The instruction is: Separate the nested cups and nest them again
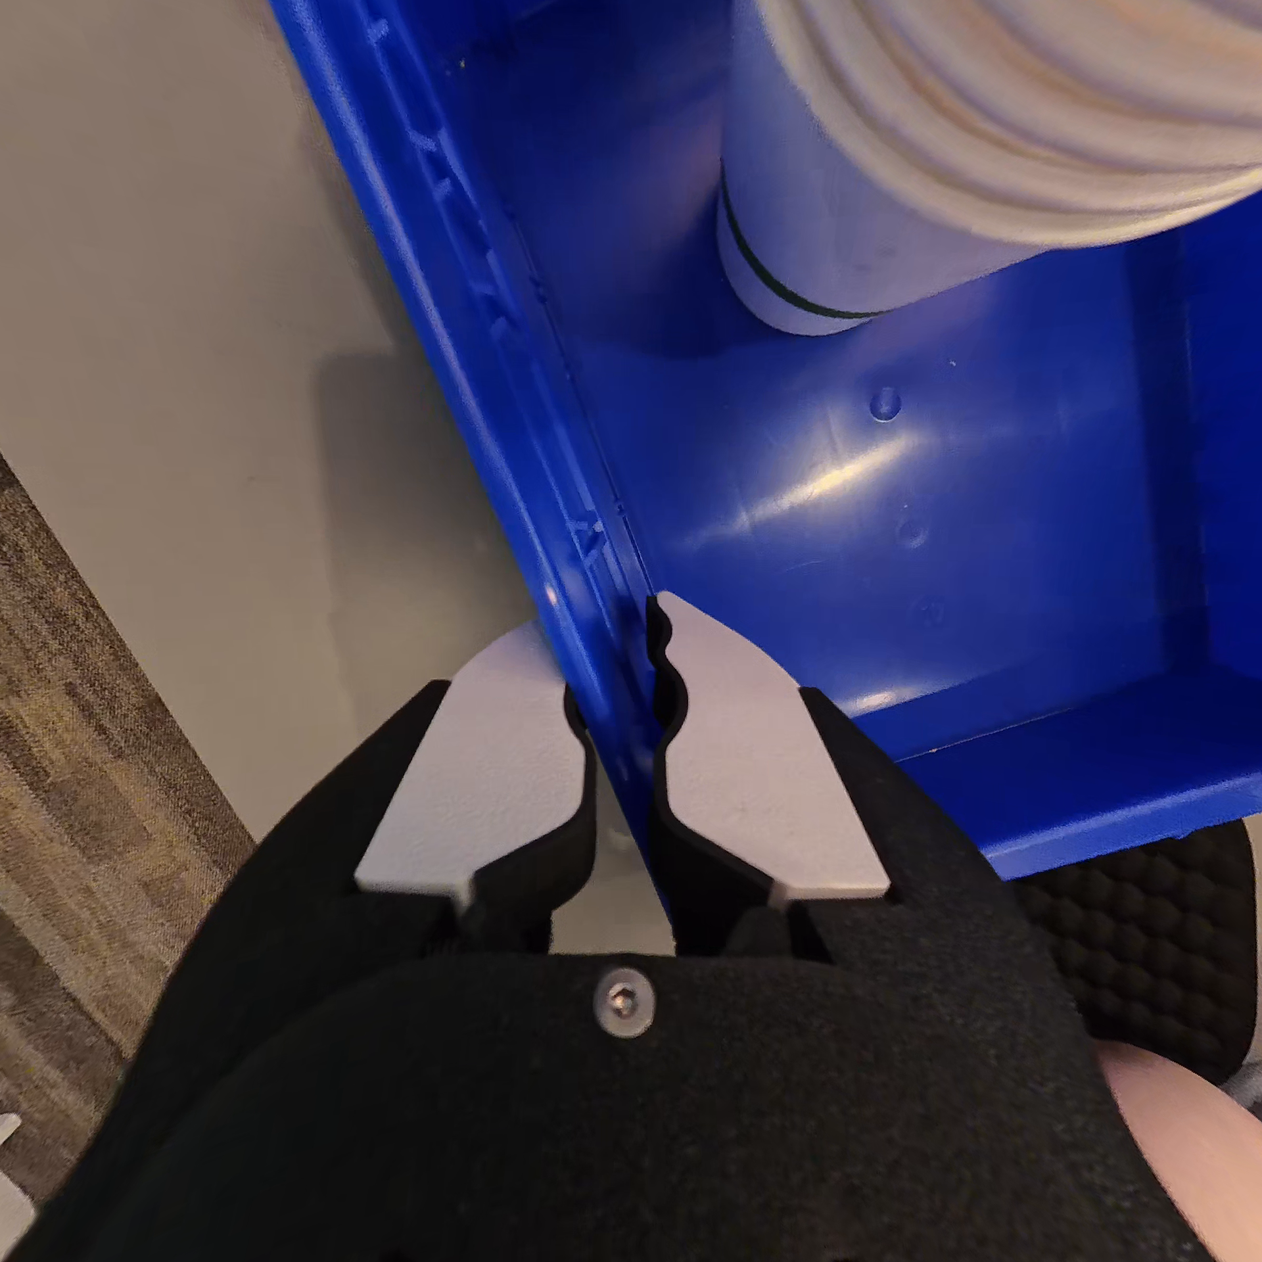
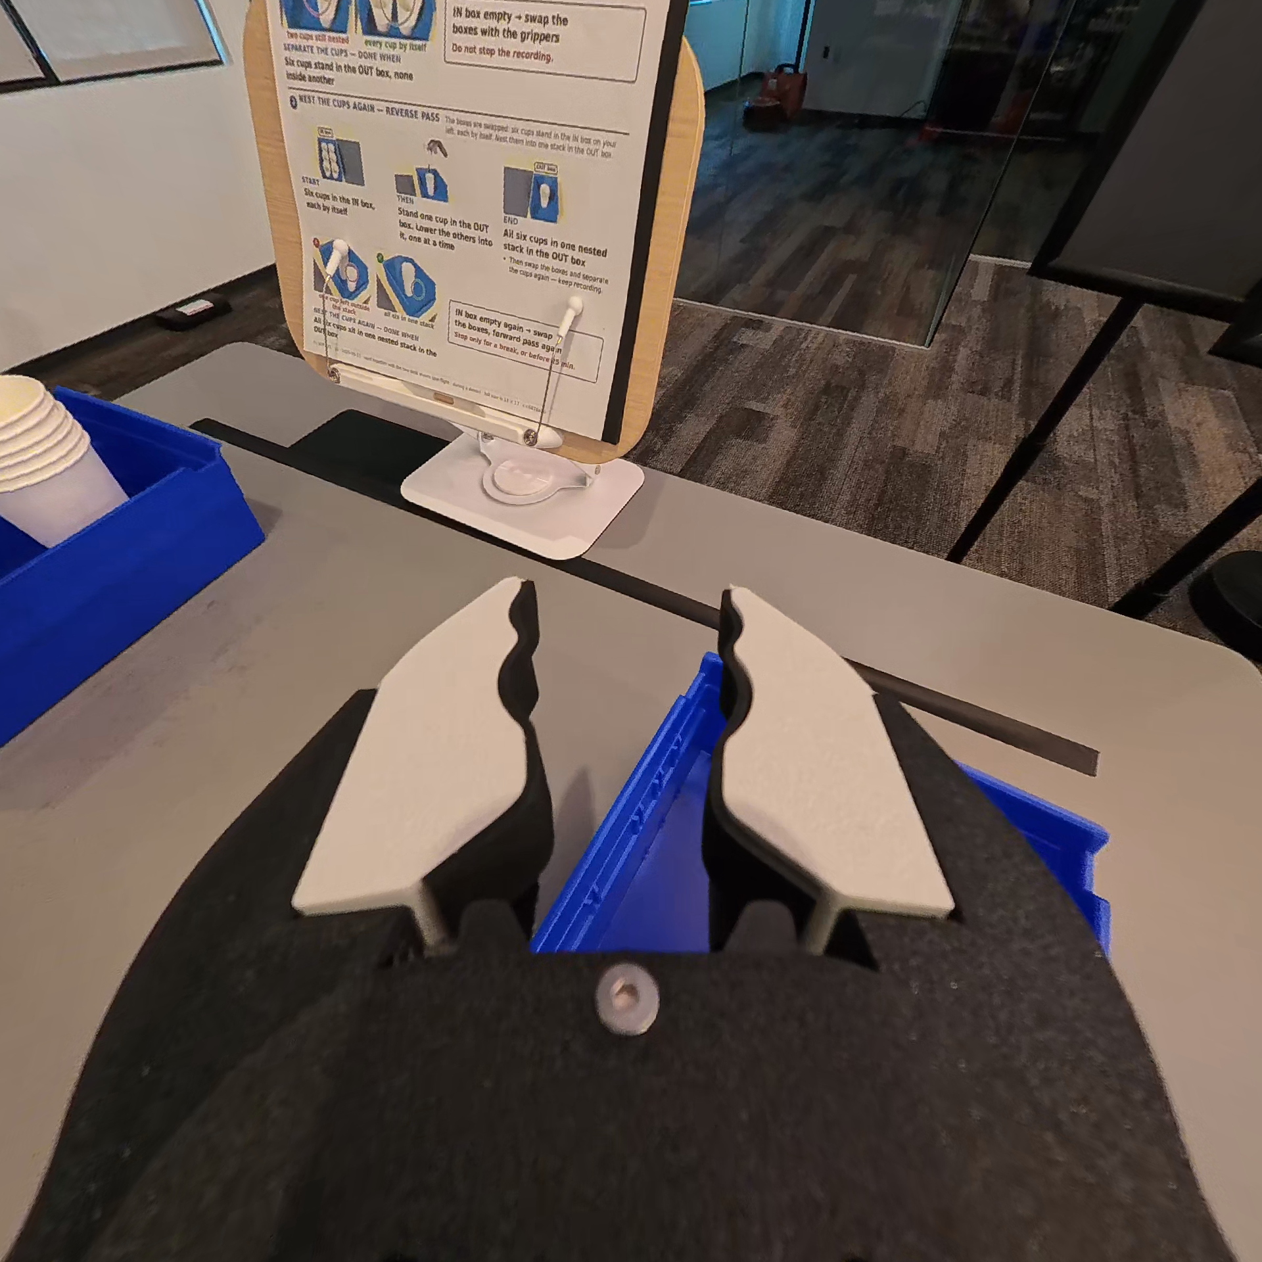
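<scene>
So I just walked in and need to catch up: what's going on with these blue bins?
A person works two handheld grippers. The left gripper is clamped on the side wall of a blue bin that holds a nested stack of white cups. The right gripper is open, its fingers straddling the wall of a second blue bin. No cup is held yet. An instruction sheet on a stand faces them.

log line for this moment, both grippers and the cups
left gripper: shut on bin wall | right gripper: open | cup stack: nested
</scene>
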Available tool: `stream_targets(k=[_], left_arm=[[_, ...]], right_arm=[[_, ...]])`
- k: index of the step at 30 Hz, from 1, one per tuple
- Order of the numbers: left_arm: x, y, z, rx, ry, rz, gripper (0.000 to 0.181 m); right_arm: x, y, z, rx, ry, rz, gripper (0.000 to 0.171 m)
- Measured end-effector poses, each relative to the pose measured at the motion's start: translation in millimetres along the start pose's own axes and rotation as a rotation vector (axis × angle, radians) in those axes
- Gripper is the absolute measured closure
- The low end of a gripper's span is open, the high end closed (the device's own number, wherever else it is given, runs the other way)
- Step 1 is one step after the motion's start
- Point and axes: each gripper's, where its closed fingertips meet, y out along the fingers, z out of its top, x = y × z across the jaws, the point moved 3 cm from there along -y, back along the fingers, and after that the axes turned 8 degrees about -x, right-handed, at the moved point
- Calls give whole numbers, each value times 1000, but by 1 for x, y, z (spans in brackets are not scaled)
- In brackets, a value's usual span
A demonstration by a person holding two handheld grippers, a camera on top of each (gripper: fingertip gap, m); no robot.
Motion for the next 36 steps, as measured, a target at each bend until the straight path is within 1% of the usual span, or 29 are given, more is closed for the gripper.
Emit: stream_targets(k=[4, 6, 7, 9, 10, 11, 13, 15, 16, 17, 19, 21, 23, 24, 27, 30, 33, 36], left_arm=[[2, 0, -1, 7, 0, -10, 169], [-1, -5, 0, 24, -25, 16, 143], [-4, -11, 1, 41, -51, 37, 135], [-10, -29, 3, 112, -112, 69, 131], [-15, -43, 4, 165, -144, 101, 128], [-18, -58, 5, 225, -170, 130, 129], [-17, -93, 10, 384, -162, 191, 127], [-1, -130, 21, 582, -88, 212, 127], [11, -147, 27, 680, -37, 214, 122], [23, -162, 33, 771, 19, 220, 121], [47, -183, 44, 930, 137, 215, 124], [67, -192, 53, 1023, 232, 197, 130], [81, -185, 60, 1004, 323, 205, 148], [85, -176, 62, 956, 370, 236, 150], [90, -144, 68, 758, 506, 360, 148], [94, -120, 73, 638, 593, 393, 146], [97, -114, 77, 606, 601, 379, 145], [90, -125, 78, 651, 557, 434, 141]], right_arm=[[2, 1, -1, -2, 13, 6, 121], [4, 1, -3, -6, 22, 9, 121], [5, 1, -3, -4, 24, 8, 121], [6, 0, -2, 3, 27, 10, 121], [6, -1, -1, 10, 26, 9, 121], [6, -3, 0, 19, 24, 5, 121], [6, -8, 5, 52, 7, -6, 121], [3, -17, 15, 132, -50, -24, 121], [0, -23, 21, 180, -84, -31, 121], [-4, -28, 26, 224, -117, -23, 119], [-14, -36, 32, 307, -162, 5, 114], [-21, -41, 35, 384, -188, 17, 111], [-24, -39, 35, 388, -186, 29, 116], [-26, -36, 32, 356, -176, 53, 119], [-29, -23, 24, 266, -153, 98, 120], [-28, -11, 16, 195, -156, 101, 119], [-31, -3, 10, 149, -163, 112, 119], [-33, 3, 8, 125, -176, 113, 119]])
